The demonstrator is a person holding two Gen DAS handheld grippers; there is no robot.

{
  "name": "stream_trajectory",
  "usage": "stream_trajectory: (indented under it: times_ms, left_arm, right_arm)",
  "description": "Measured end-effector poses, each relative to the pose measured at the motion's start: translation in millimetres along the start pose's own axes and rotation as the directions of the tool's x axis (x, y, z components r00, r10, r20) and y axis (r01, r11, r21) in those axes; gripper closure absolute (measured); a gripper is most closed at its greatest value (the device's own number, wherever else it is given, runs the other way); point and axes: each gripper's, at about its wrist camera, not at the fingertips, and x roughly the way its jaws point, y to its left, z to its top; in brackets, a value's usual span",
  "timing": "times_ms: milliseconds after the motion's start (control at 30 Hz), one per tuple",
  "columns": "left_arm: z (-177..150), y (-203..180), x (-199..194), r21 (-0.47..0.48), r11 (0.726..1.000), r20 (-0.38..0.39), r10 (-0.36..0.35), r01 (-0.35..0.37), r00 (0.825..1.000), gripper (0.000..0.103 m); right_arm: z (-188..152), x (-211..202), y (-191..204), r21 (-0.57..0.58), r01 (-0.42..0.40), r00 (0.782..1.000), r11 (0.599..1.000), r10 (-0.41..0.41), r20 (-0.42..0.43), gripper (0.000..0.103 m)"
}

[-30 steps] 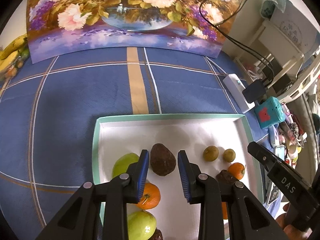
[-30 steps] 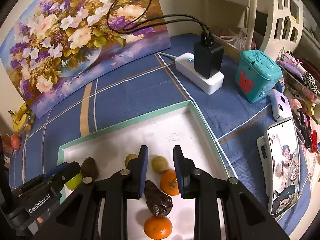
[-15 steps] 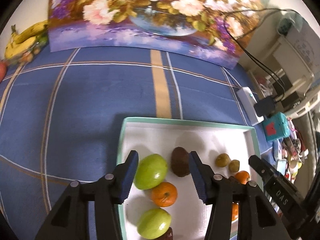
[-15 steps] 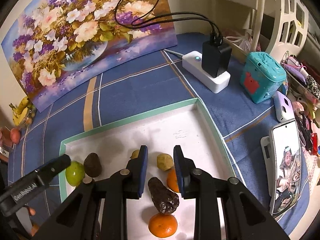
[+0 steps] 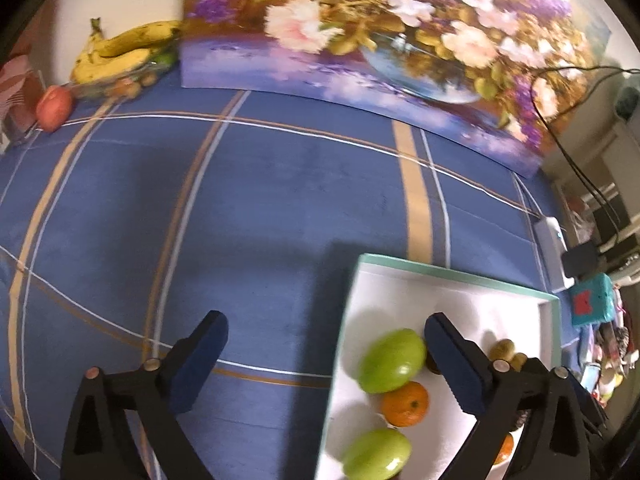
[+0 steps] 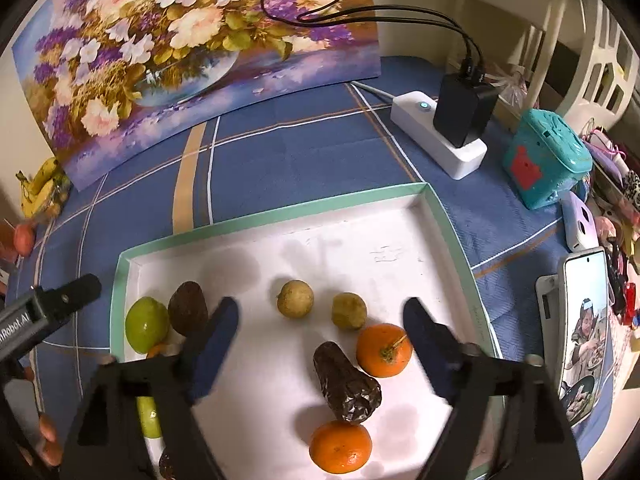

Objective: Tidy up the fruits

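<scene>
A white tray with a mint rim holds fruit on the blue cloth. In the right wrist view it holds two oranges, a dark avocado, two small yellow-brown fruits, another dark avocado and a green apple. My right gripper is open wide above these fruits, empty. My left gripper is open wide, empty, straddling the tray's left rim, with two green apples and an orange near its right finger.
A flower painting stands at the back. Bananas and a red fruit lie far left. A white power strip with black charger, a teal box and a phone sit to the right.
Both grippers have opened wide. The left gripper has swung left, away from the tray's middle to its left rim. The right gripper has pulled back slightly.
</scene>
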Motion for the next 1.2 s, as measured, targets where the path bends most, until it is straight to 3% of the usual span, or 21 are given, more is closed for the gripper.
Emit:
stream_trajectory:
  times_ms: [200, 700, 900, 1200]
  left_arm:
    - [0.7, 10.9, -3.9, 0.003, 0.999, 0.032, 0.051, -0.051, 0.998, 0.0]
    - [-9.1, 36.2, -28.6, 0.006, 0.996, 0.113, 0.091, -0.093, 0.989, 0.0]
    - [-18.0, 37.0, -39.4, 0.036, 0.968, 0.161, 0.24, -0.248, 0.957, 0.0]
    - [-32.9, 54.3, -45.5, 0.041, 0.965, 0.13, 0.253, -0.26, 0.959, 0.0]
  right_arm:
    - [-1.3, -1.6, 2.4, -0.008, -0.012, 1.0, 1.0, 0.012, 0.011, 0.012]
    - [-12.2, -15.2, 21.9, -0.05, -0.038, 0.999, 0.998, 0.04, 0.031, 0.012]
    - [-15.5, -28.1, 35.1, -0.061, -0.049, 0.997, 0.997, 0.053, 0.061, 0.012]
    - [-31.9, -32.9, 56.3, -0.107, -0.032, 0.997, 0.994, 0.039, 0.063, 0.012]
